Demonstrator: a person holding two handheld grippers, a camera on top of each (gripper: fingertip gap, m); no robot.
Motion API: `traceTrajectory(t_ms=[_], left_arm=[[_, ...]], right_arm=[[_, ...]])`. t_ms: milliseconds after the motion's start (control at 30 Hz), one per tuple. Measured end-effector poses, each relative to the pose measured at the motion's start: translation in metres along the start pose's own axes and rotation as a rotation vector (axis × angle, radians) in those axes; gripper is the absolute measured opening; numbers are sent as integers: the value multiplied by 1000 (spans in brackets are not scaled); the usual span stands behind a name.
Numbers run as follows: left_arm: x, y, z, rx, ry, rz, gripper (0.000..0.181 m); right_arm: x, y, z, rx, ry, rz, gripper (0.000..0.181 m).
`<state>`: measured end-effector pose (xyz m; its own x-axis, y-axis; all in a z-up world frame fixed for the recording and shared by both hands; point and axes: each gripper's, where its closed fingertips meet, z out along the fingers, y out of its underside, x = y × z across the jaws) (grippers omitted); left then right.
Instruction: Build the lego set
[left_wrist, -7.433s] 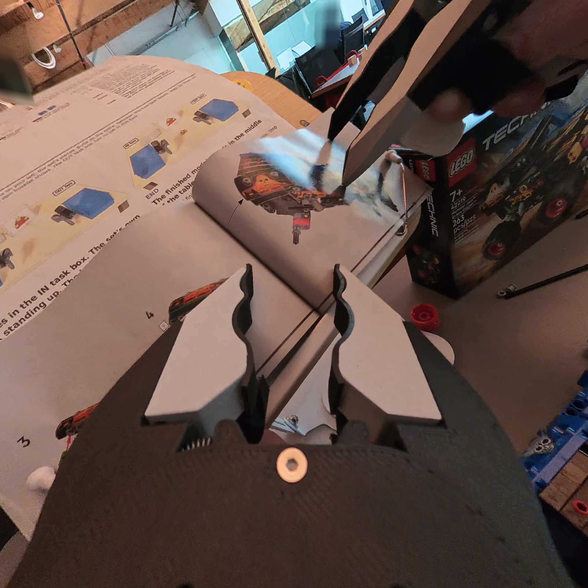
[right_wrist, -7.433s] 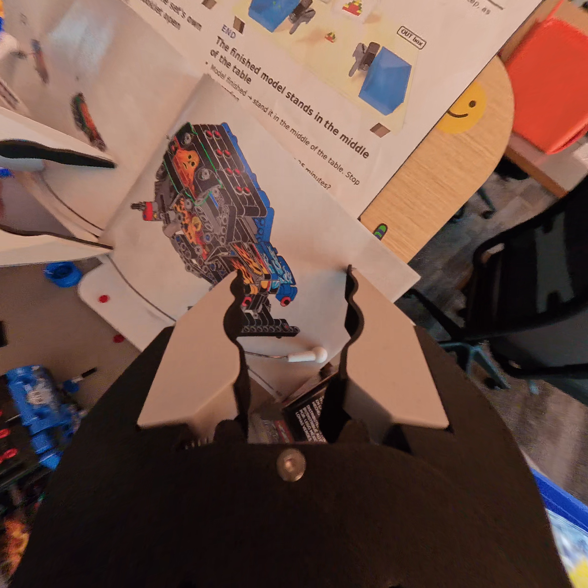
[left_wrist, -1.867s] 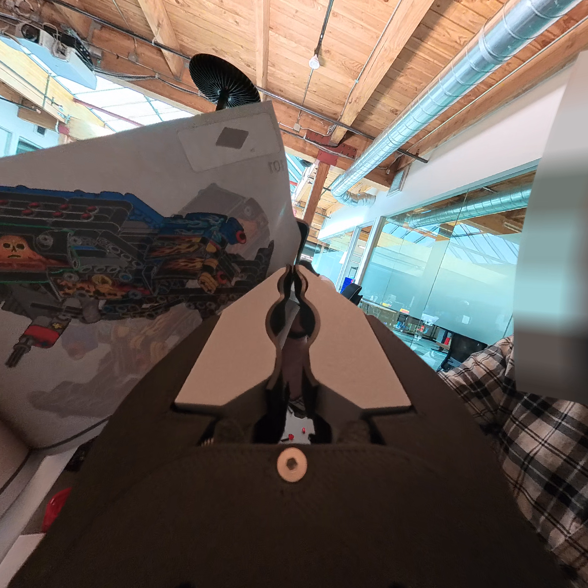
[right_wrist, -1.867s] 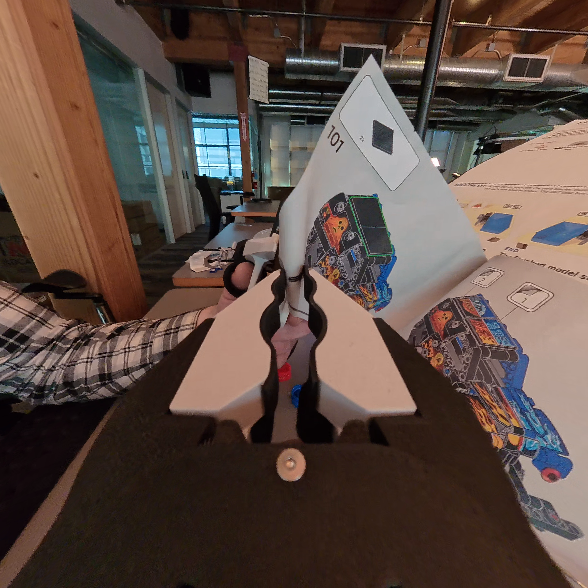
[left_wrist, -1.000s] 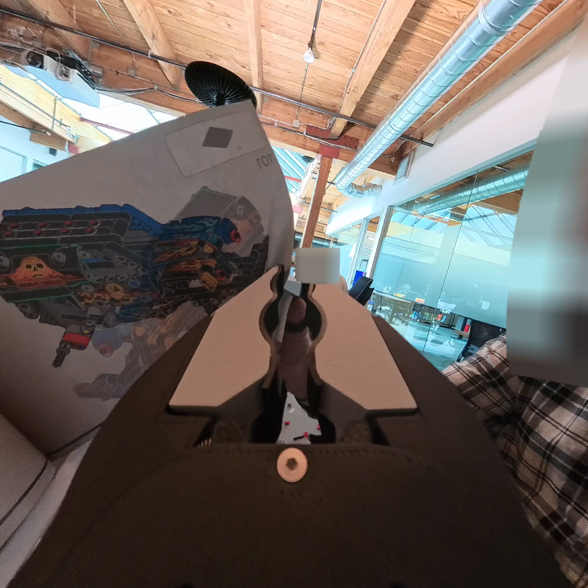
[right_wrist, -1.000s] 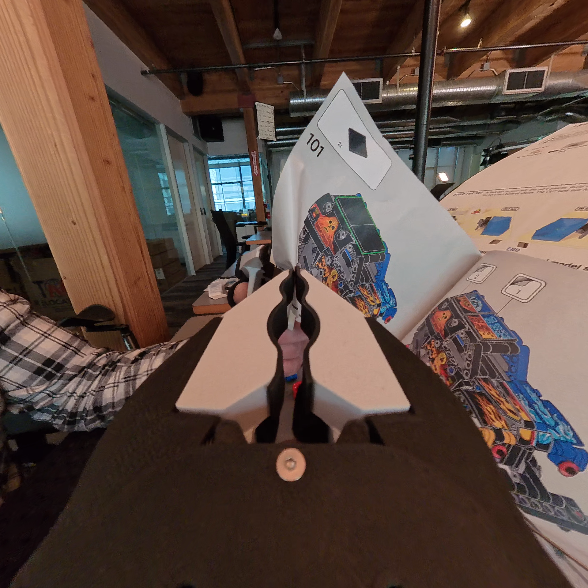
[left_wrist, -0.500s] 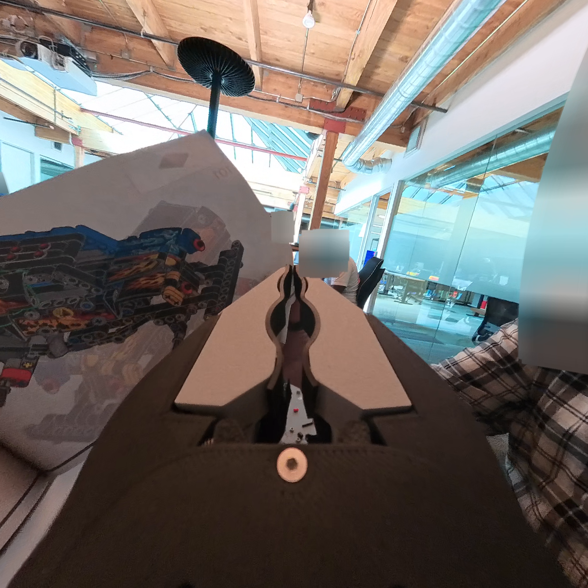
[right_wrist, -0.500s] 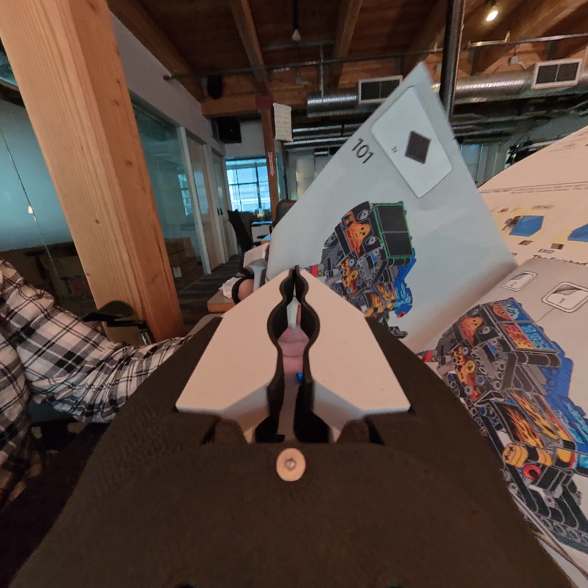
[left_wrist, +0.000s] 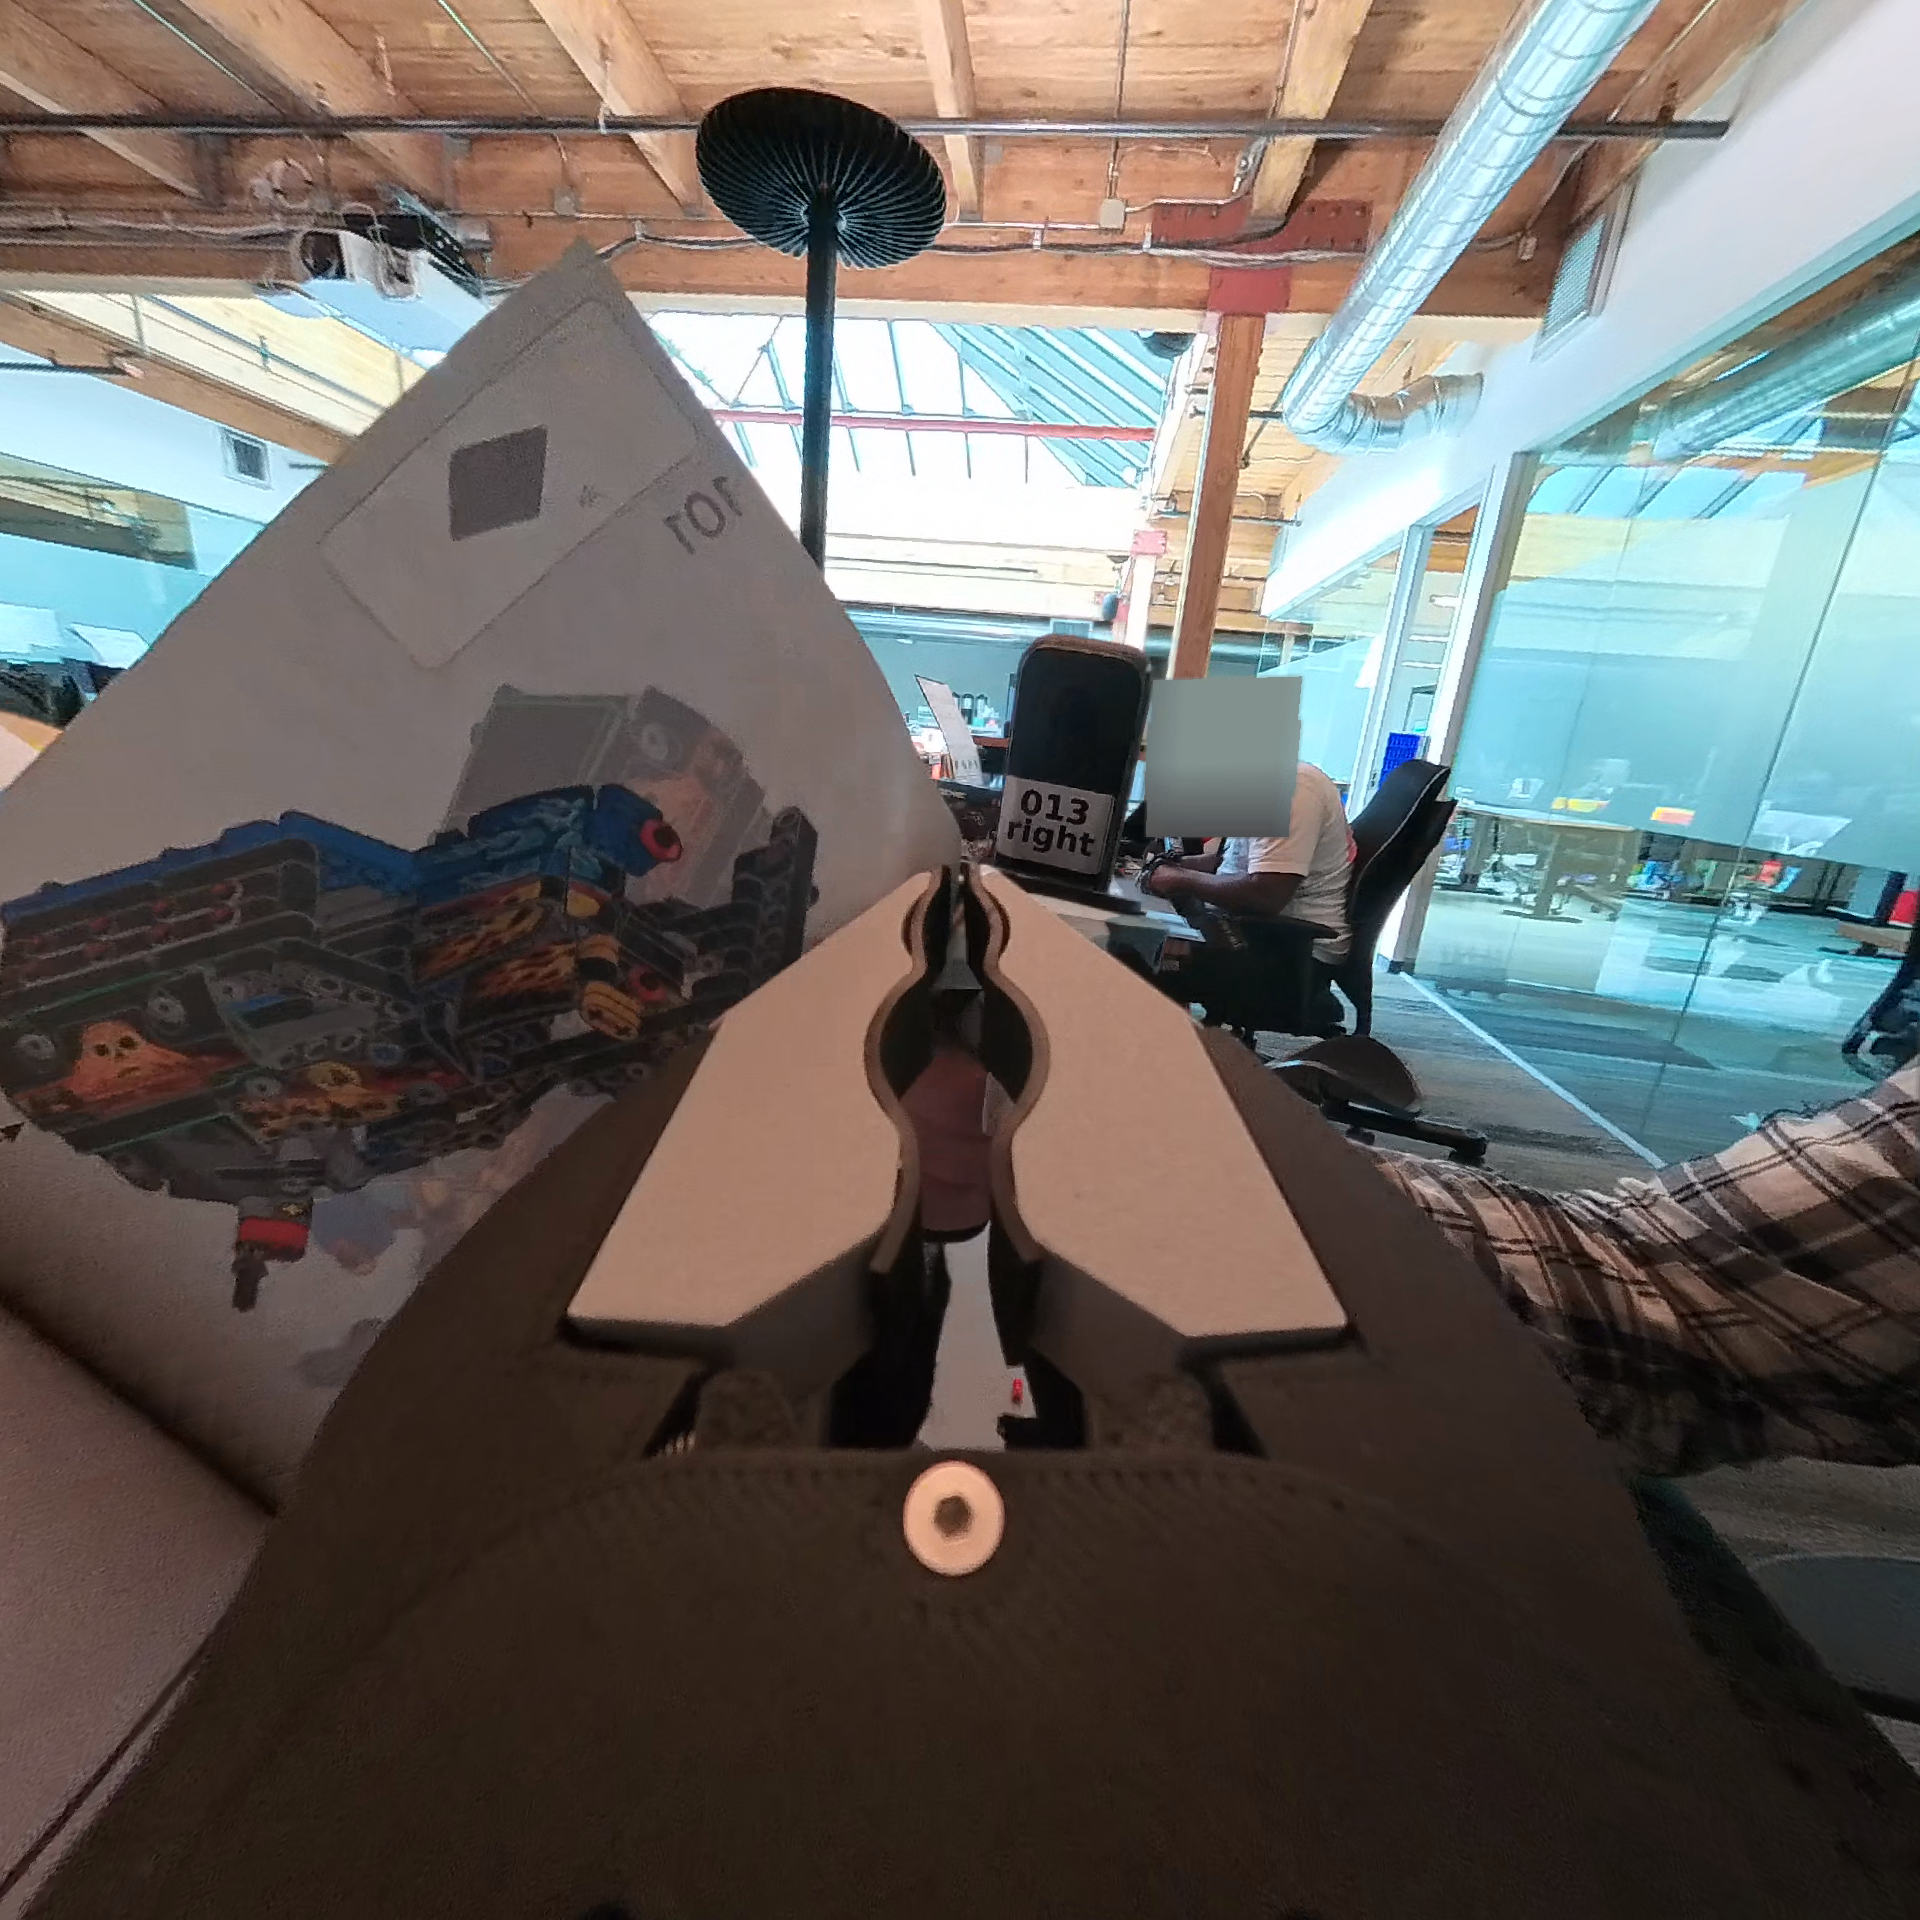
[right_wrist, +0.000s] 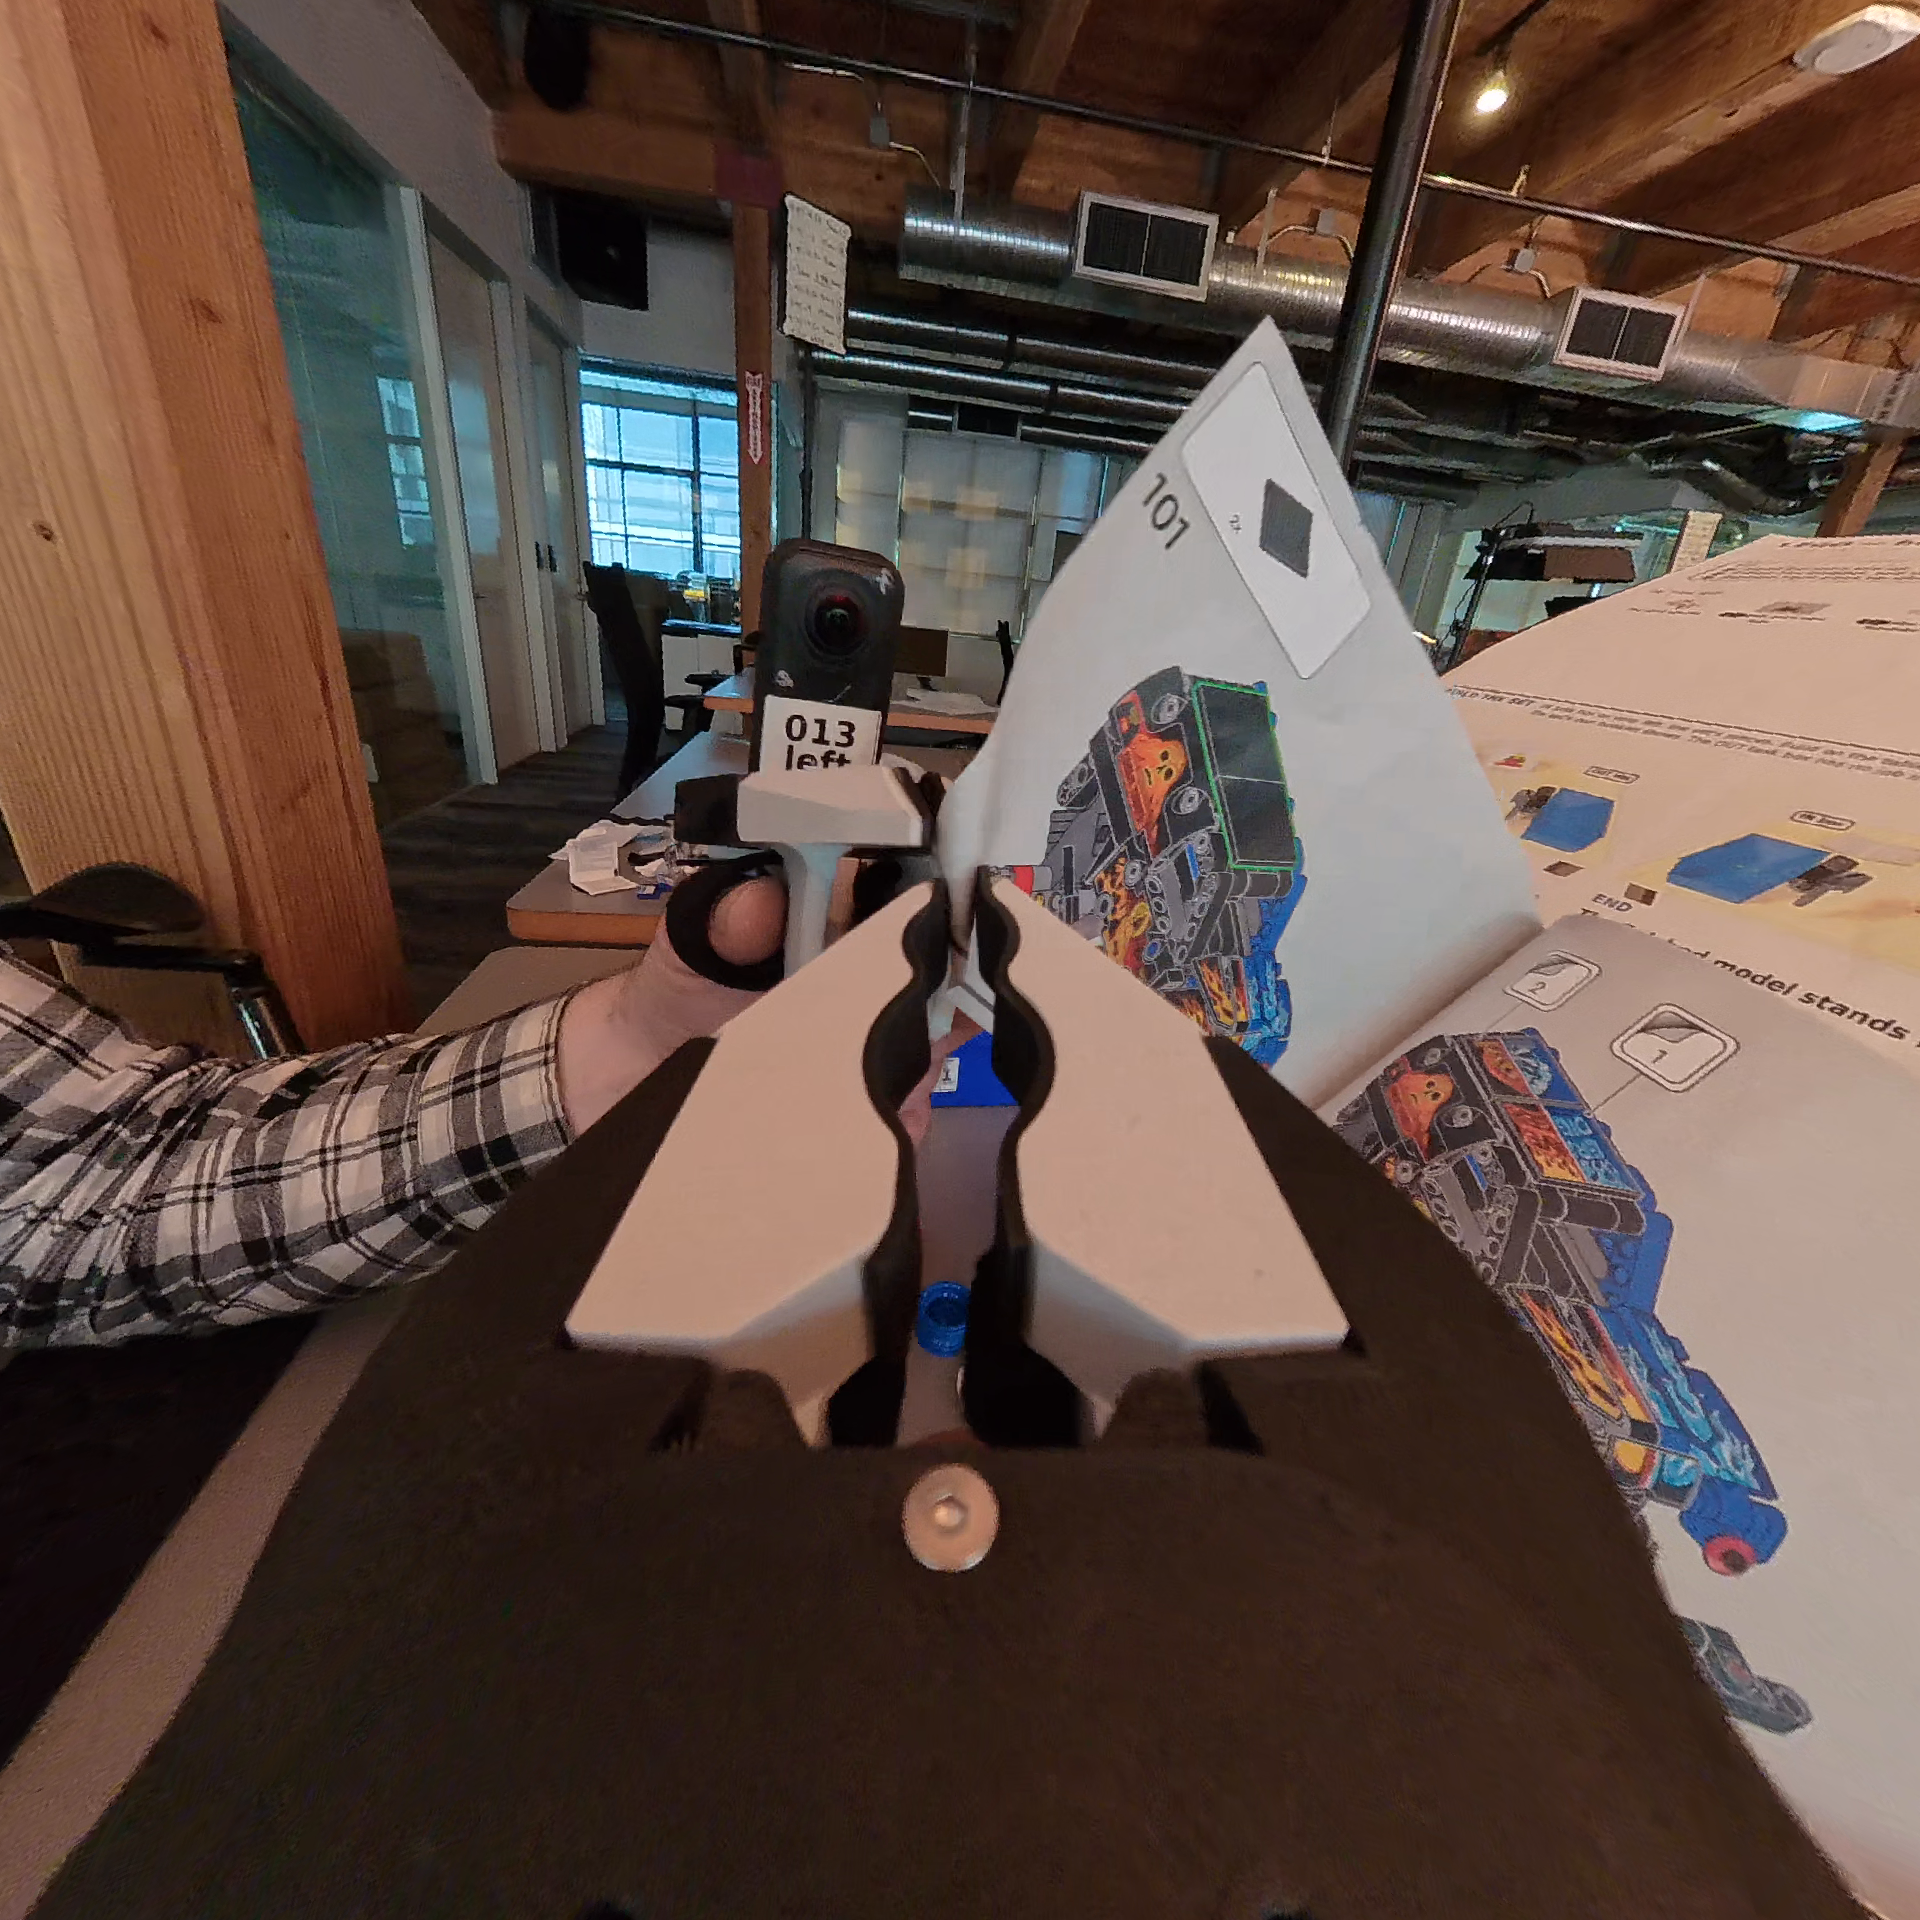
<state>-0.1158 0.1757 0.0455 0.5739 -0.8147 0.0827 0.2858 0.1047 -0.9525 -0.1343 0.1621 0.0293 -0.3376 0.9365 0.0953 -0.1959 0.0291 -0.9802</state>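
Left wrist view: the left tool (left_wrist: 961, 883) fills the lower centre of the frame, its two pale fingers (left_wrist: 790, 1122) pinched together at the tips on the lower corner of a raised page (left_wrist: 582, 727) of the lego instruction booklet. The page stands up across the left half of the frame, its printed model picture showing through from the other side. Just beyond the tips, upper centre, the right tool's camera (left_wrist: 1075, 727) with a white label faces this way. A plaid sleeve (left_wrist: 1662, 1268) enters from the right edge. Behind, at centre right, a seated person in a white shirt (left_wrist: 1278, 842) sits on a black chair, and a black floor lamp (left_wrist: 821, 177) rises to the wooden ceiling at upper centre.

Right wrist view: the right tool (right_wrist: 961, 899) sits at lower centre, its tips closed on the same page's (right_wrist: 1247, 748) lower left edge. The page rises to the upper right of centre, showing the blue, black and orange model. The open booklet (right_wrist: 1714, 1247) lies flat on the counter at the right edge, over a large printed sheet (right_wrist: 1714, 748). The left tool (right_wrist: 831, 821), held in a hand (right_wrist: 665, 1018) with a plaid cuff, is at centre left, touching the page's edge. A small blue round piece (right_wrist: 943, 1317) shows on the counter (right_wrist: 940, 1174) between the fingers. A wooden post (right_wrist: 156, 520) fills the left.
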Motion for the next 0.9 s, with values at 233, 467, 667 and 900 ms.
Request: traceTrajectory(t_ms=[233, 467, 667, 900], left_arm=[[3, -9, -1, -15, -67, 89, 13], [-14, -20, -10, -44, -223, 155, 32], [-39, -21, -41, -231, -432, 174, 76], [-57, -13, -92, -414, -593, 145, 49]], right_arm=[[1, 1, -4, 9, -11, 18, 0], [-2, 6, 2, -29, 4, -28, 0], [-10, 22, 41, -200, 94, -225, 0], [-18, 57, 93, -367, 174, -354, 8]])
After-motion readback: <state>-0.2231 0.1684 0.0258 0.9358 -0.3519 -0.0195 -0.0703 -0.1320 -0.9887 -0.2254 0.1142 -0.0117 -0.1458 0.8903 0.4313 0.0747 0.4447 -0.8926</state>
